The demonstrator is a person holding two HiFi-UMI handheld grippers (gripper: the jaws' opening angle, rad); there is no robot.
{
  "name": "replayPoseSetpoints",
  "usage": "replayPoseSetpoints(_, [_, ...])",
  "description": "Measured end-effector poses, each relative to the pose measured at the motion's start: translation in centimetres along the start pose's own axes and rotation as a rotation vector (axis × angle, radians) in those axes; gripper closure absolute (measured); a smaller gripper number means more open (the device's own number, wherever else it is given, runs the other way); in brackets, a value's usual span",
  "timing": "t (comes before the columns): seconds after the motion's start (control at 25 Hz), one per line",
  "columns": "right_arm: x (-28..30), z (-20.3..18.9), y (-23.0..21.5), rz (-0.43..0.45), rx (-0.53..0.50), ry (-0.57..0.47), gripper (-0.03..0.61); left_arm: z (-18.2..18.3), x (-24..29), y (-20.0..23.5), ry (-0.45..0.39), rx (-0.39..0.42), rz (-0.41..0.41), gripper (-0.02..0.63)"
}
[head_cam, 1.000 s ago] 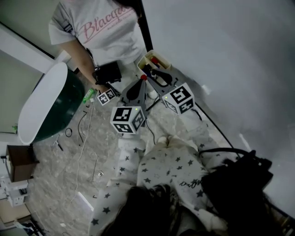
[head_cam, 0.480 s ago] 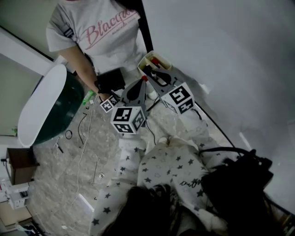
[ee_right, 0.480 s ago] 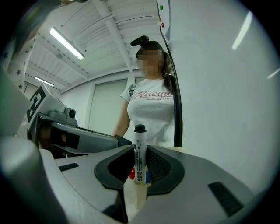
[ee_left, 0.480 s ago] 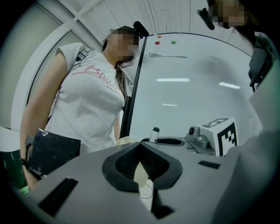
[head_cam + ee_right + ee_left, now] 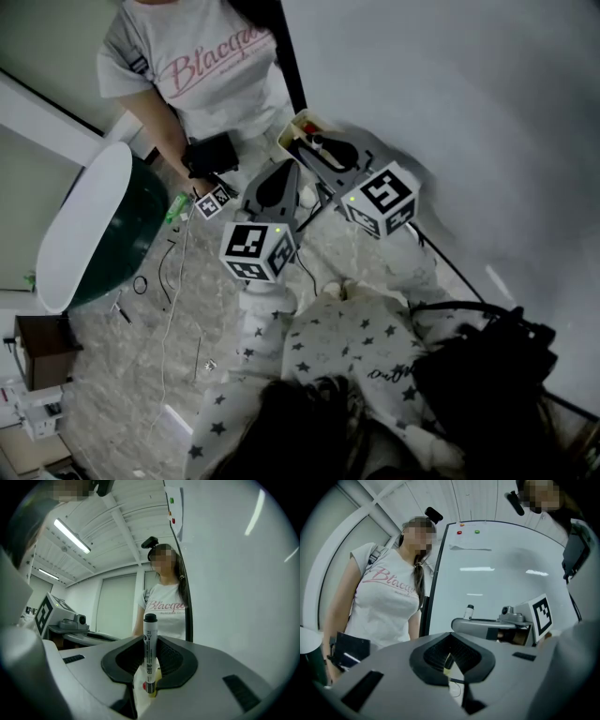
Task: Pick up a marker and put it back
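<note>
While upright between the right tongs (image 5: pixel 149 663): one marker (image 5: pixel 150 637).

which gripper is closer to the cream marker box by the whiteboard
Right. The right gripper, jaws shut on a marker, reaches the rim of the box; the left gripper stops short of it, beside the right one.

**Matt plastic, glossy board**

The right gripper (image 5: pixel 149 663) has a matt grey plastic shell and ribbed black pads (image 5: pixel 169 660). The marker (image 5: pixel 149 641) is smooth white plastic. The whiteboard (image 5: pixel 501 573) looks glossy, and the T-shirt (image 5: pixel 211 75) is soft cloth.
</note>
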State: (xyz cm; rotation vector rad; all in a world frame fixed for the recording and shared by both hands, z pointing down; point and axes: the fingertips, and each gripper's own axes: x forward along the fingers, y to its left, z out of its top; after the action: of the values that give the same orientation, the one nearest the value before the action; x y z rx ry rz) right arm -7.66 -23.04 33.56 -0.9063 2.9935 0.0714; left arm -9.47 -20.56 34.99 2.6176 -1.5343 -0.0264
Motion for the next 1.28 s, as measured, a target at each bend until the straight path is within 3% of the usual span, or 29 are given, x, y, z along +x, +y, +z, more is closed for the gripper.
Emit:
replayPoseSetpoints(0.52, [-2.9, 5.6, 0.2, 0.014, -0.013, -0.057, 0.5, 4.4, 0.0, -2.4, -0.055, 0.05, -0.067, 0.612])
replayPoseSetpoints(0.92, [-3.1, 4.7, -0.1, 0.008, -0.014, -0.037, 0.5, 3.4, 0.6, -2.3, -0.028, 0.057, -0.088, 0.612])
replayPoseSetpoints(1.28, [-3.2, 4.9, -0.1, 0.012, -0.012, -0.04, 0.5, 3.7, 0.6, -2.3, -0.052, 0.058, -0.078, 0.612])
